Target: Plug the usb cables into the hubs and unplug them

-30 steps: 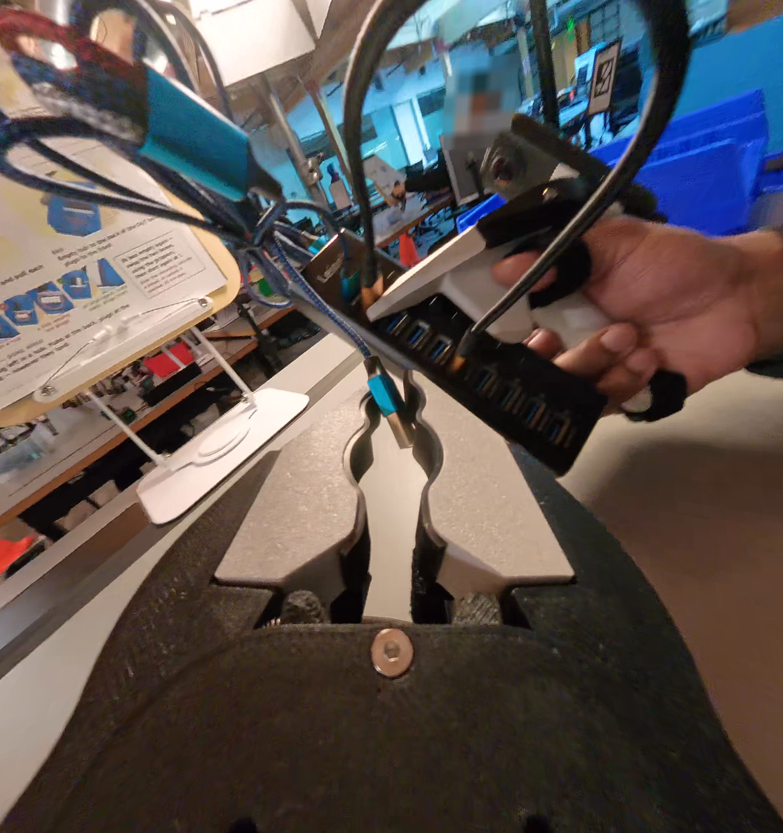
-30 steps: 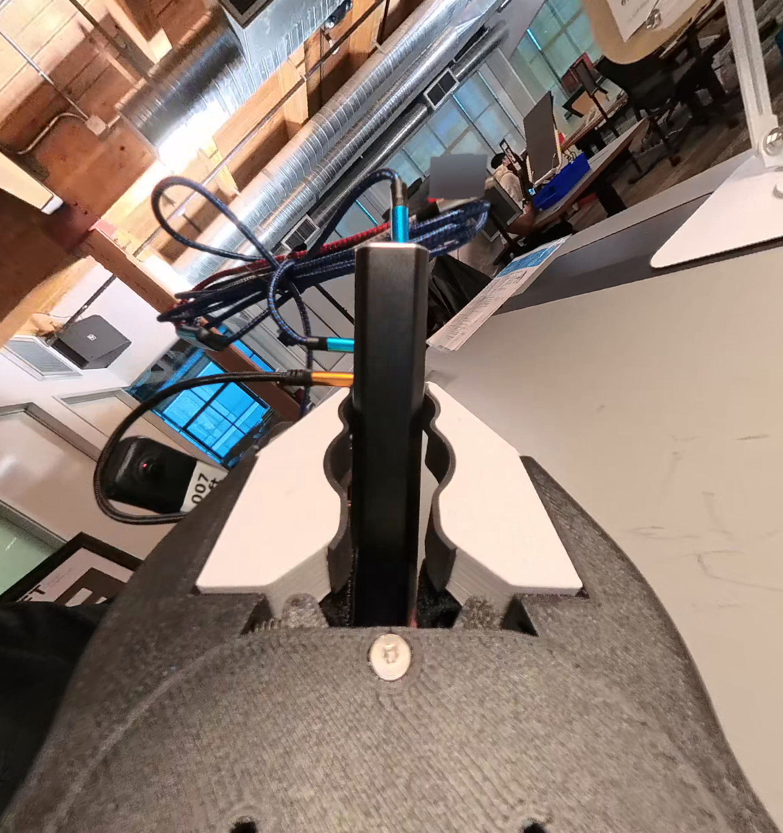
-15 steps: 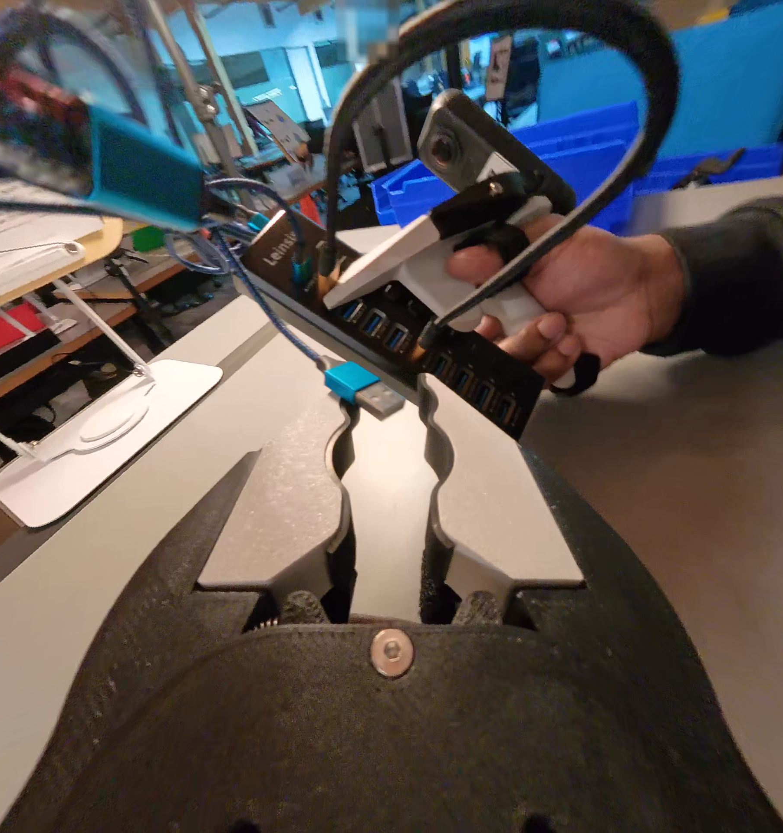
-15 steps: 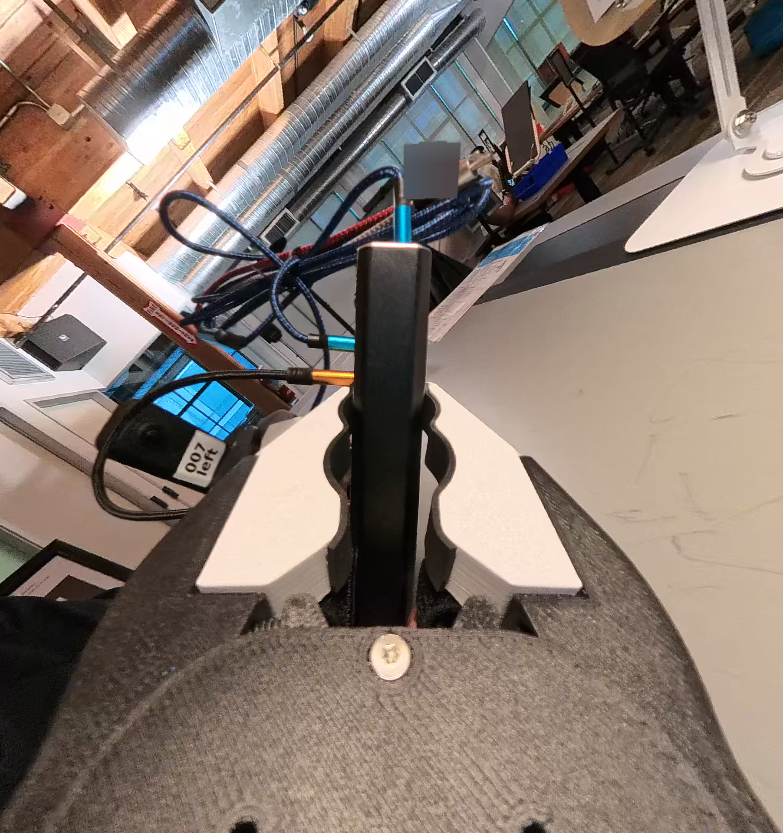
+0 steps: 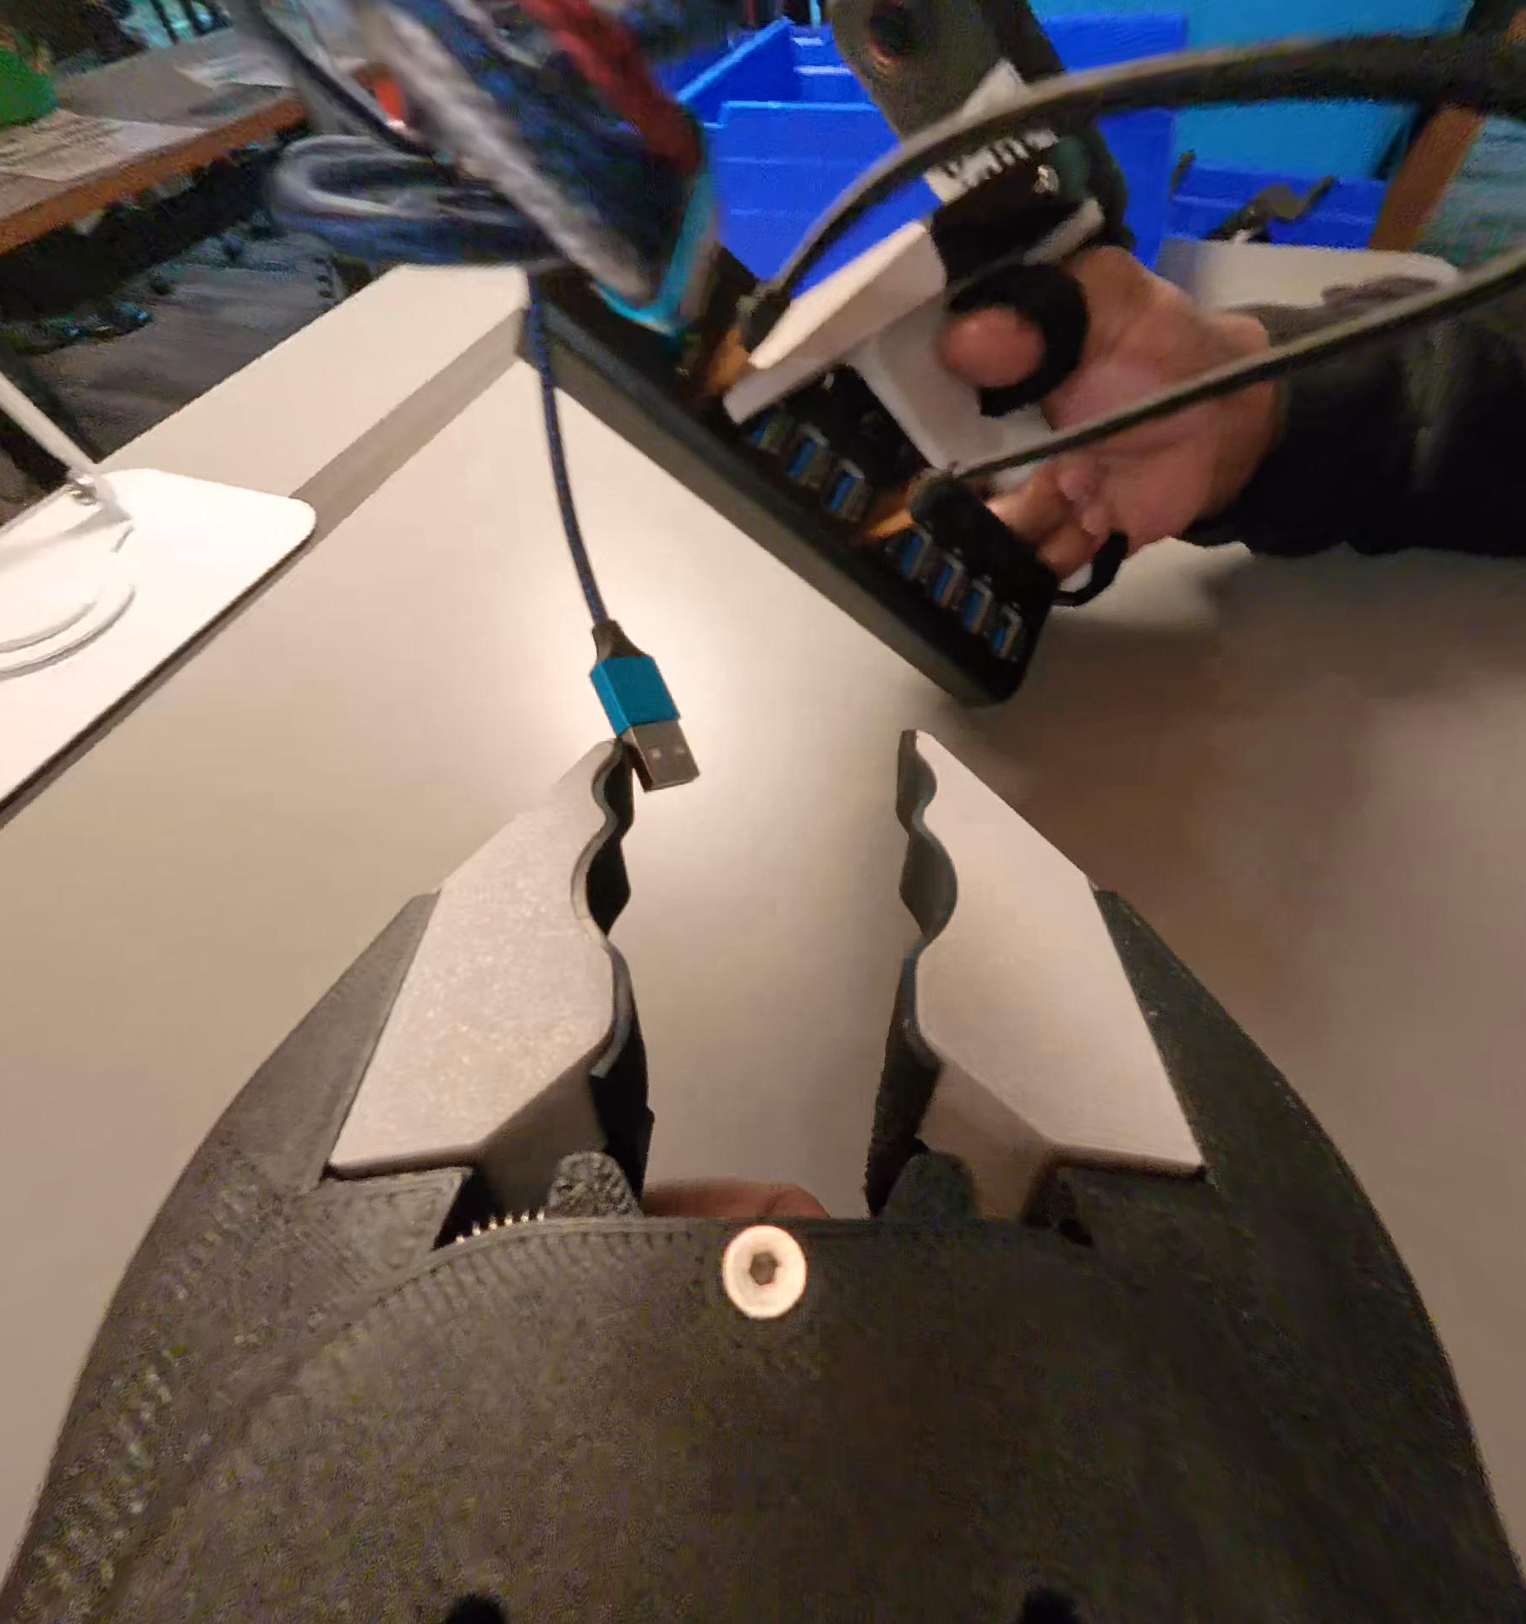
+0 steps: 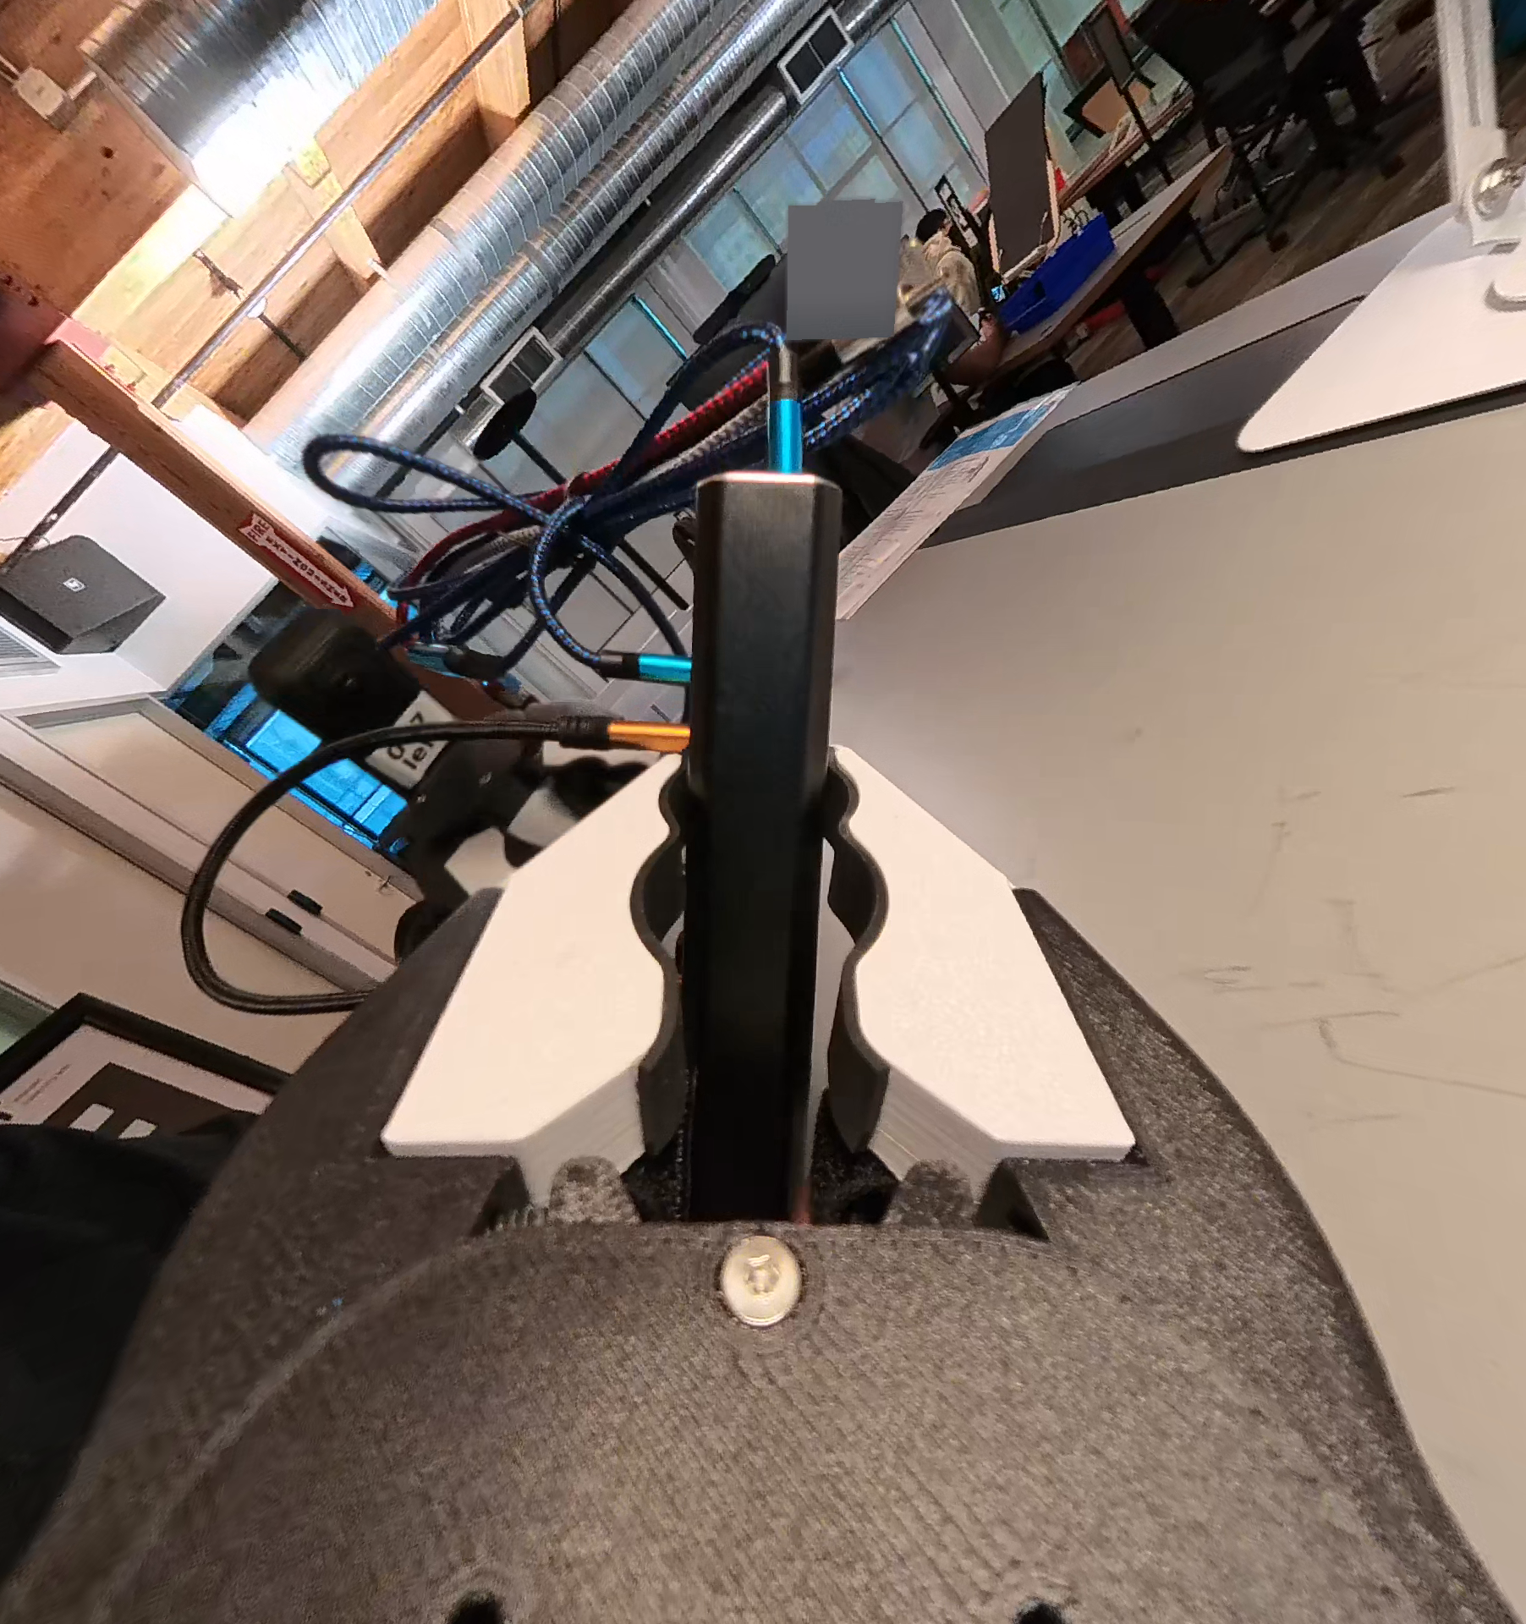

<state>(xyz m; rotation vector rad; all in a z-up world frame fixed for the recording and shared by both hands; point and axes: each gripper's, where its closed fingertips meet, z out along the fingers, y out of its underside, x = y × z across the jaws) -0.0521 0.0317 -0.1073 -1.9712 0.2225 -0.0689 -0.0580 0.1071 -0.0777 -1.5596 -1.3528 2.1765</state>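
Note:
My left gripper (image 5: 758, 754) is open and empty above the table. A blue USB plug (image 5: 645, 716) hangs on its braided cable (image 5: 570, 518) just past my left fingertip, free of both fingers. My right gripper (image 6: 758, 778) is shut on the long black USB hub (image 6: 759, 791), held off the table. In the left wrist view the hub (image 5: 839, 518) shows its row of blue ports, with the right gripper (image 5: 839, 334) and a hand around it. An orange plug (image 6: 650, 732) and blue plugs (image 6: 665, 668) sit in the hub. A tangle of braided cables (image 6: 584, 518) hangs beyond.
The pale table (image 5: 390, 615) spreads under both grippers. A white stand base (image 5: 83, 606) sits at its left edge and also shows in the right wrist view (image 6: 1436, 343). Blue bins (image 5: 795, 132) stand behind the hub. A black cable (image 5: 1181, 97) loops overhead. Across from one pair of fingers to the other is roughly 9 cm.
My left gripper has opened wide and let go of the blue plug, which now dangles by the left fingertip. The left view has tipped down toward the table. The right gripper still holds the hub.

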